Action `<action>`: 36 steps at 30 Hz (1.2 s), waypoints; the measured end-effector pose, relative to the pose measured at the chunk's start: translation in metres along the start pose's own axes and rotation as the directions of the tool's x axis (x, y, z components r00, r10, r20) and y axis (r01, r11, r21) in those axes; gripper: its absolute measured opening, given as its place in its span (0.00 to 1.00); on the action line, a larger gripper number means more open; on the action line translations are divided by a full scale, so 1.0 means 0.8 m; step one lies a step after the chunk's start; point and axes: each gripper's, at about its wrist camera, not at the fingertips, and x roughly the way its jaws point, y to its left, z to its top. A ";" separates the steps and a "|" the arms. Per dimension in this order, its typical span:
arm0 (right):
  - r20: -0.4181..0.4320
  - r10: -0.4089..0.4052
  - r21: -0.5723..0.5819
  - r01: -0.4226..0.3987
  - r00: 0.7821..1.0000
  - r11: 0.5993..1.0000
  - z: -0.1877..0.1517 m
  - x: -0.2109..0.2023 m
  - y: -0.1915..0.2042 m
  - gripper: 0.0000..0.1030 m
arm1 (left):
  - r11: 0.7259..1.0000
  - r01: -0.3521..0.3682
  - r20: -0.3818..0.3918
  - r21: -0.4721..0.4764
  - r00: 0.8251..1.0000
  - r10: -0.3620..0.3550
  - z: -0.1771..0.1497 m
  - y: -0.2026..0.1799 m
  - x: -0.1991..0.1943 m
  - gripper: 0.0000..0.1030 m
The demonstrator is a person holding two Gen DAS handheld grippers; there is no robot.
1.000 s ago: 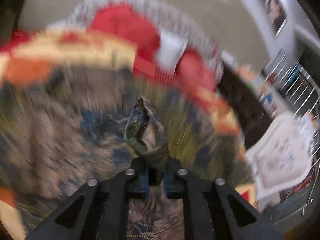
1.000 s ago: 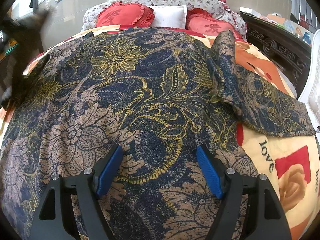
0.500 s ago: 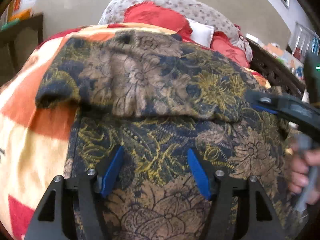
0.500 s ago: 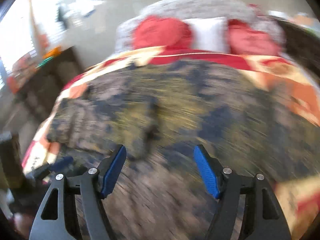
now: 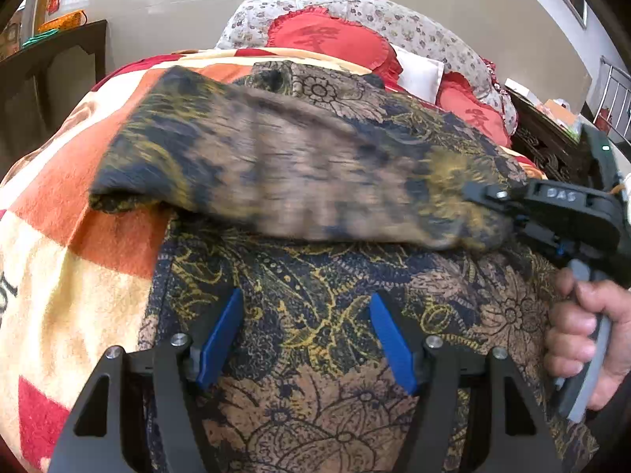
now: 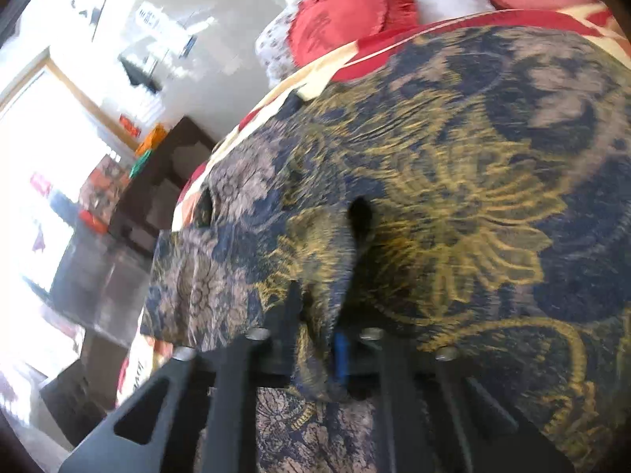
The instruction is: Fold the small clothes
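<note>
- Garment (image 5: 315, 276): dark blue cloth with gold and tan flowers, spread over most of the bed; its near part lies flat under the left gripper.
- A folded flap (image 5: 276, 173) of the same cloth lies across the garment's far half, blurred in the left wrist view, its loose end reaching the bedspread on the left.
- Left gripper (image 5: 305, 339): blue pads (image 5: 221, 333) stand well apart above the flat cloth, nothing between them; they have opened within the last second and now keep that width.
- Right gripper (image 6: 319, 339): jaws have just closed together on a pinched ridge of the garment (image 6: 453, 216); cloth bunches up between the pads, and one blue pad (image 6: 341, 354) shows at the fold.
- In the left wrist view the right gripper (image 5: 508, 213) enters from the right edge, its tip at the flap's right end; a hand (image 5: 583, 335) grips its handle below.
- Bedspread (image 5: 67, 276): cream, orange and red blocks, bare to the left of the garment.
- Red cushions (image 5: 327, 39) and a white pillow (image 5: 418, 73) sit at the head of the bed, beyond the garment, against a flowered bolster (image 5: 414, 27).
- Dark wooden furniture (image 5: 55, 75) stands left of the bed.
</note>
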 end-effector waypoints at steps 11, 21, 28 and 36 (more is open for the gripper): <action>0.101 -0.377 0.059 0.373 0.921 0.926 0.015 -0.141 -0.094 0.14 | 1.000 -0.015 -0.003 0.014 1.000 0.015 -0.001 -0.005 0.002 0.69; 0.053 -0.435 0.125 0.427 0.899 0.896 0.006 -0.156 -0.130 0.13 | 1.000 -0.017 0.005 0.021 1.000 0.017 0.004 -0.008 -0.010 0.70; 0.245 -0.473 0.001 0.487 0.846 0.873 0.024 -0.213 -0.076 0.28 | 0.999 0.031 0.186 -0.041 0.982 -0.022 0.088 0.005 -0.044 0.86; 0.251 -0.454 -0.206 0.506 0.855 0.838 0.025 -0.144 -0.021 0.24 | 0.989 -0.142 0.059 0.049 0.988 0.139 0.168 -0.028 0.071 0.01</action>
